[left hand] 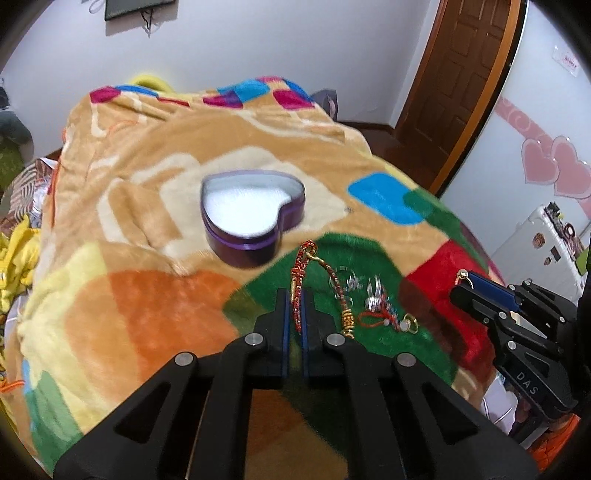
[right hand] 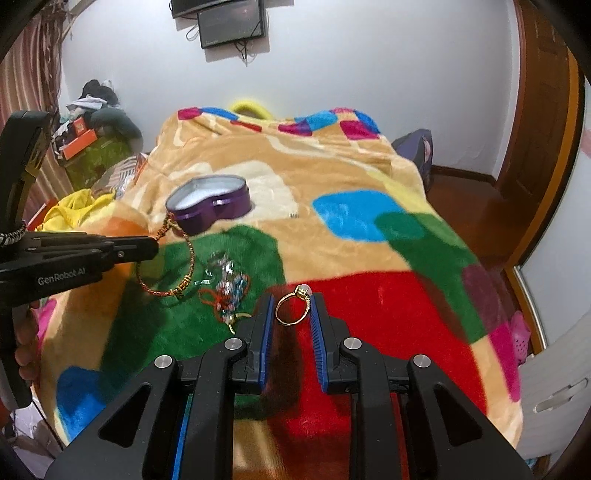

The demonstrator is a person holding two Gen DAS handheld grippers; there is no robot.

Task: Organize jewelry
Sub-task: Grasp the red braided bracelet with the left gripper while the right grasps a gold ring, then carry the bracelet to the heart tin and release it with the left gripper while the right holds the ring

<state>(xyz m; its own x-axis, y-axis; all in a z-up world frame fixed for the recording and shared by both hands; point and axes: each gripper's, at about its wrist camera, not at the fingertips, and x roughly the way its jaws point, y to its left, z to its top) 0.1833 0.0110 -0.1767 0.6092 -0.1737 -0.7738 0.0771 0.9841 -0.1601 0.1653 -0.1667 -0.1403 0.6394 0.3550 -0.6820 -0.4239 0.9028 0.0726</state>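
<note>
A red-and-gold braided bracelet [left hand: 300, 280] is seen clamped between the closed pads of the left tongs [left hand: 294, 295], its loop trailing over the green patch of a patchwork fleece blanket [right hand: 369, 229] spread on a bed. A gold ring [right hand: 293, 306] with a pale stone is pinched across its band by the right tongs [right hand: 291, 312], above the red patch. The open purple heart-shaped box [left hand: 251, 214], lined in white, is set just beyond the bracelet on the tan area, with nothing between it and the tongs. Beside the bracelet, a tangle of clear beads, red cord and a small gold hoop [left hand: 373, 302] is left on the green patch. A wall-mounted screen [right hand: 231, 26] and a wooden door [left hand: 469, 74] are visible behind the bed.
</note>
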